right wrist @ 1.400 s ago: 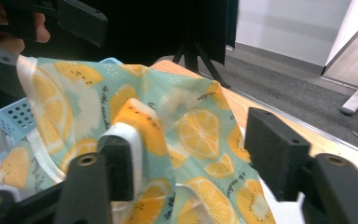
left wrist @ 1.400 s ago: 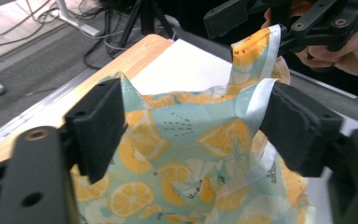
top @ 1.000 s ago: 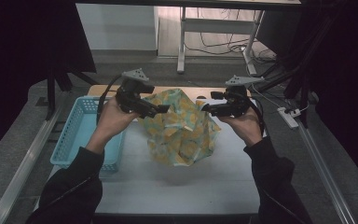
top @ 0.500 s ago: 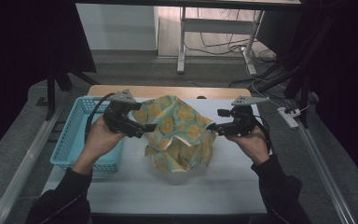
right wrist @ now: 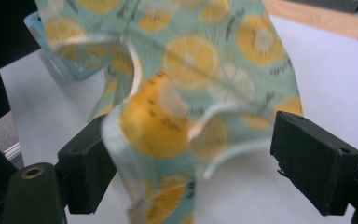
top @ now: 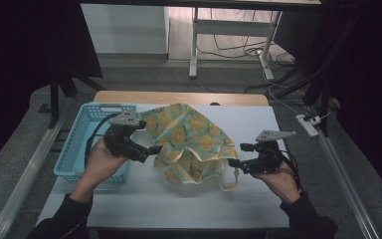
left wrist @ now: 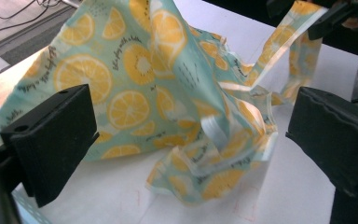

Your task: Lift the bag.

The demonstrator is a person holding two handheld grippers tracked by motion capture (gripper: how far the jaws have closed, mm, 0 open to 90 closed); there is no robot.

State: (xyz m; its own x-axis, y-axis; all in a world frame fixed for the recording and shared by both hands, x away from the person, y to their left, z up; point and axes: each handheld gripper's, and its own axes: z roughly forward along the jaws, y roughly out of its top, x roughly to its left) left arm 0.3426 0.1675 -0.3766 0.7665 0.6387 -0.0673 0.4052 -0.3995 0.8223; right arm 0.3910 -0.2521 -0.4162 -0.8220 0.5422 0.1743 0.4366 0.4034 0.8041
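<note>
A teal cloth [top: 194,139] printed with orange slices lies crumpled on the white table [top: 179,204], its far part still raised in a fold. My left gripper [top: 155,149] sits at the cloth's left edge. In the left gripper view the gripper [left wrist: 196,126] is wide open, and the cloth [left wrist: 158,93] lies ahead of it, unpinched. My right gripper [top: 233,162] is at the cloth's right corner. Its jaws have just been opening. In the right gripper view it [right wrist: 191,154] stands open, with a loose fold of cloth [right wrist: 196,56] hanging between the pads [right wrist: 93,158].
A light blue plastic basket [top: 79,139] stands at the table's left edge, right beside my left hand. A wooden strip [top: 179,97] runs along the table's far edge. A white power strip [top: 308,124] and cables lie on the floor to the right.
Both hands have come down and toward the near side. The cloth, held up between the grippers before, has sunk and slumped onto the table.
</note>
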